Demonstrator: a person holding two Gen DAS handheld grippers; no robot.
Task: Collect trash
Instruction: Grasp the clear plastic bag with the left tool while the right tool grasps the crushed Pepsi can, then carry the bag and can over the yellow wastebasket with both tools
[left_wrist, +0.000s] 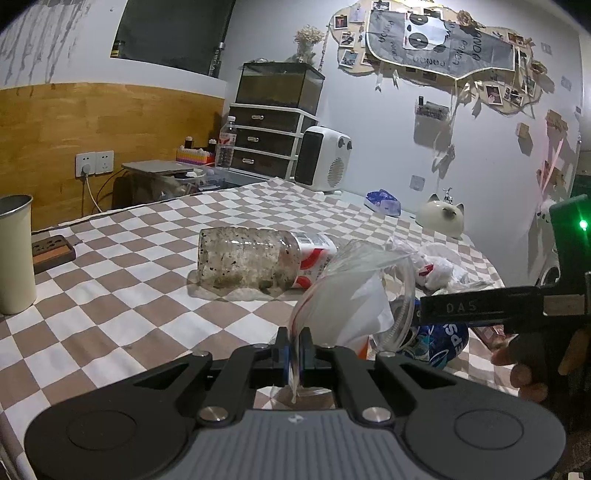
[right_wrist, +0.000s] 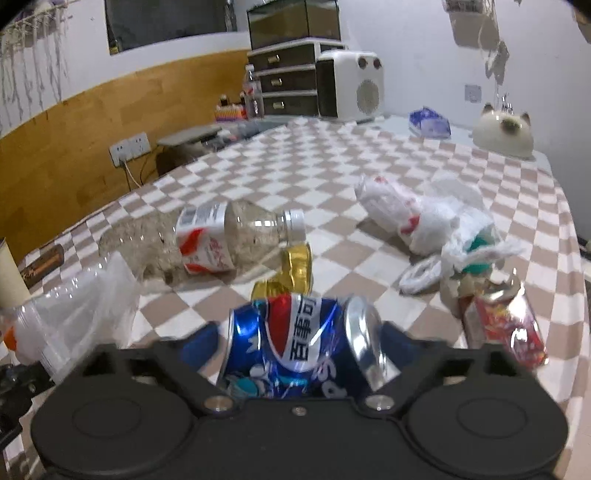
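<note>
Across the checkered worktop (right_wrist: 369, 177), a plastic bottle (right_wrist: 207, 243) lay sideways, cap pointing right. Left tool (left_wrist: 294, 350) pinched a clear bag (left_wrist: 343, 291); right tool (right_wrist: 299, 354) clasped a crushed blue can (right_wrist: 295, 350) crosswise.

A checked cloth (left_wrist: 147, 280) covers the worktop. At its far edge stand a drawer unit (left_wrist: 267, 138), a white heater (left_wrist: 325, 158) and a cat-shaped lamp (left_wrist: 443, 218). A cream cup (left_wrist: 14, 254) stands left.

Both wrist cameras look low across the checkered tablecloth (left_wrist: 122, 280) toward the far wall, the left one close behind its gripper, the right one nearer the clutter, sharing the plastic bottle (left_wrist: 255, 258) and white heater (right_wrist: 351, 86).
</note>
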